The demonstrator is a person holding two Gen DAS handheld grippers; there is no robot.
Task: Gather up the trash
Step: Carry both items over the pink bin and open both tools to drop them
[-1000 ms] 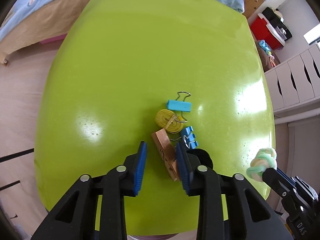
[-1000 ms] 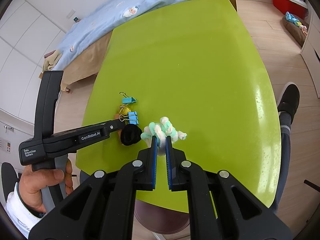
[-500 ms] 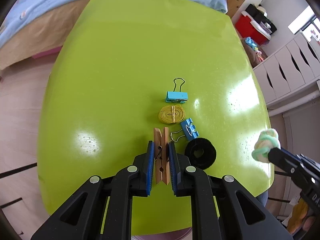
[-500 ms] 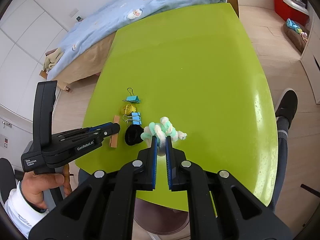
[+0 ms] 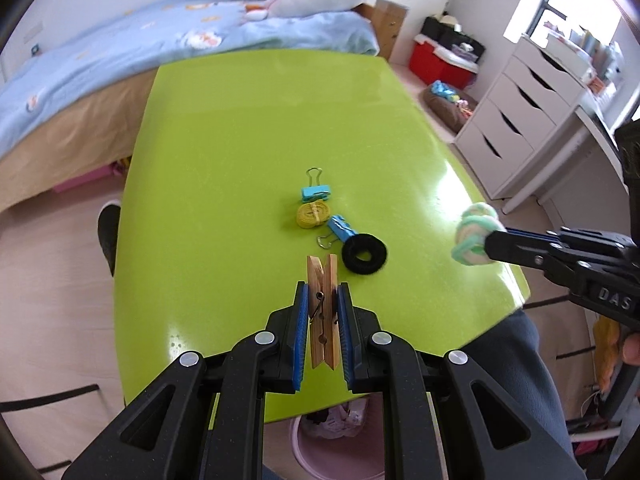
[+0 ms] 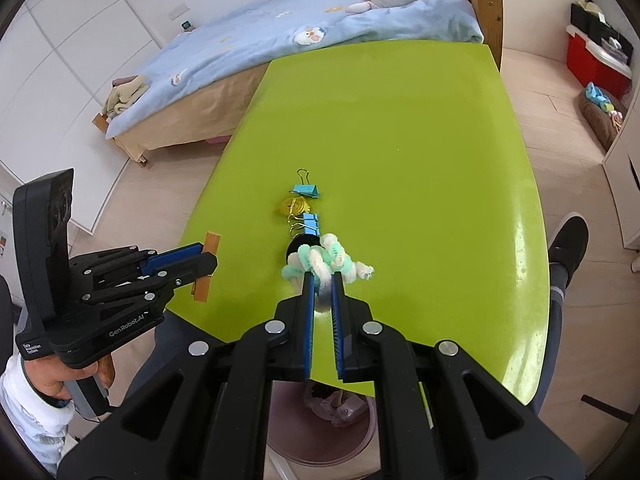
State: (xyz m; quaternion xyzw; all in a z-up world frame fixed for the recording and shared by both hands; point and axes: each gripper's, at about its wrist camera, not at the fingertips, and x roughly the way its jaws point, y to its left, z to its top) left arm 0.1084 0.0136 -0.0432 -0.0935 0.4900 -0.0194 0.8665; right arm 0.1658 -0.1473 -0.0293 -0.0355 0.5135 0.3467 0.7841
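My left gripper [image 5: 322,294] is shut on a wooden clothespin [image 5: 322,308], held above the near edge of the green table [image 5: 248,140]. In the right wrist view the clothespin [image 6: 206,266] sticks out of the left gripper [image 6: 202,258] at the table's left edge. My right gripper [image 6: 322,278] is shut on a twisted green-and-white fuzzy wad [image 6: 326,258], also seen as the wad [image 5: 476,234] at the right. On the table lie a black ring [image 5: 364,254], two blue binder clips [image 5: 316,192] [image 5: 340,232] and a yellow coil [image 5: 313,215].
A pink bin [image 6: 320,420] with crumpled trash stands under the table's near edge, the same bin [image 5: 332,436] below my left gripper. A bed [image 5: 120,60] lies beyond the table. White drawers [image 5: 520,120] stand at the right. A person's legs and shoes flank the table.
My left gripper closed on the clothespin and lifted it off the table toward the near edge. The right gripper rose a little with the fuzzy wad still in it.
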